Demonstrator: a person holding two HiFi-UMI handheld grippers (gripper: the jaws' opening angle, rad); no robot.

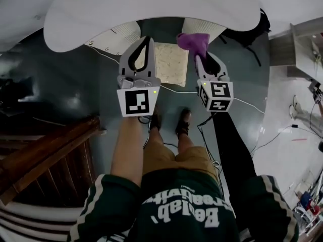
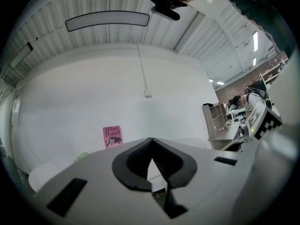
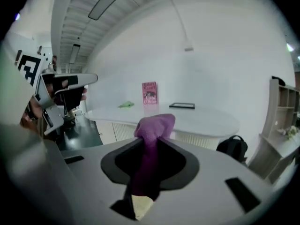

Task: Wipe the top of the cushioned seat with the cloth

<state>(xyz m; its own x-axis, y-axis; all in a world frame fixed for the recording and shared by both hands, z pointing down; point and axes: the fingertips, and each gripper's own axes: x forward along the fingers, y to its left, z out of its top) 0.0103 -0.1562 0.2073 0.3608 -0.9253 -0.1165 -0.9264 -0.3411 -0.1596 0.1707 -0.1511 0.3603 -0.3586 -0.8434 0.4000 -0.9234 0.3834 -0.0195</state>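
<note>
One white table [image 1: 151, 4] stands just beyond cushioned seat [image 1: 171, 67] and cloth [image 1: 192, 40].

- You stand in dark shoes [image 1: 182, 123] on a dark, glossy floor [image 1: 75, 100], with thin cables [image 1: 251, 105] trailing across it.
- The cushioned seat [image 1: 170, 63] stands on that floor just ahead of you, its cream top near the edge of the tabletop.
- A black backpack [image 3: 233, 146] sits on the floor beside the tabletop's base.
- The white oval tabletop [image 3: 201, 120] carries an upright pink book [image 3: 150, 93], a small green item [image 3: 125, 105] and a flat, dark-framed object [image 3: 182, 106].
</note>
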